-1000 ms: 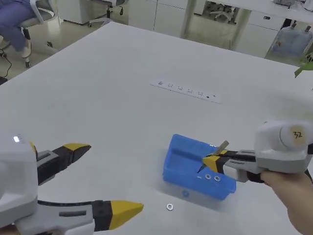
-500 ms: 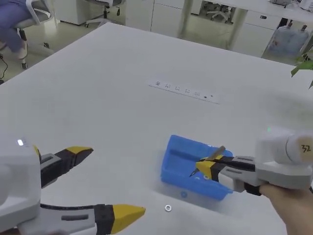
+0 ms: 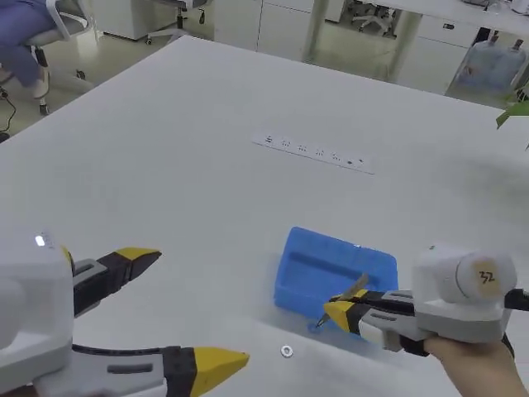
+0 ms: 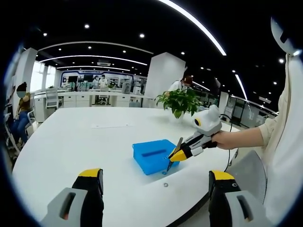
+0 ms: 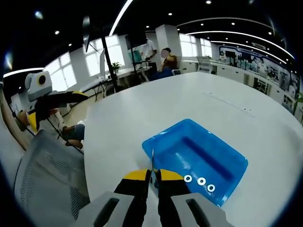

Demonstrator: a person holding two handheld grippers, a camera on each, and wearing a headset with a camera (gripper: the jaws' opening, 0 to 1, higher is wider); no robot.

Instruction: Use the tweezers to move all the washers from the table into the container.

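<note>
A blue container (image 3: 331,263) sits on the white table, and its inside (image 5: 189,142) holds three washers (image 5: 201,181) along one wall. One loose washer (image 3: 287,351) lies on the table just in front of it, also seen as a small washer (image 4: 165,185). My right gripper (image 3: 339,313) is shut on thin tweezers (image 5: 152,161). The tweezers' tip (image 3: 319,323) hangs over the container's near edge, a short way from the loose washer. My left gripper (image 3: 186,310) stands wide open at the lower left, with nothing between its jaws.
A flush socket strip (image 3: 312,154) lies in the table beyond the container. Office chairs and cabinets stand past the far edge. A potted plant (image 4: 182,101) stands behind the right gripper (image 4: 182,153), and people are at the back.
My right gripper has drawn the tweezers back from over the container's inside to its near edge, closer to the loose washer. The left gripper has barely moved.
</note>
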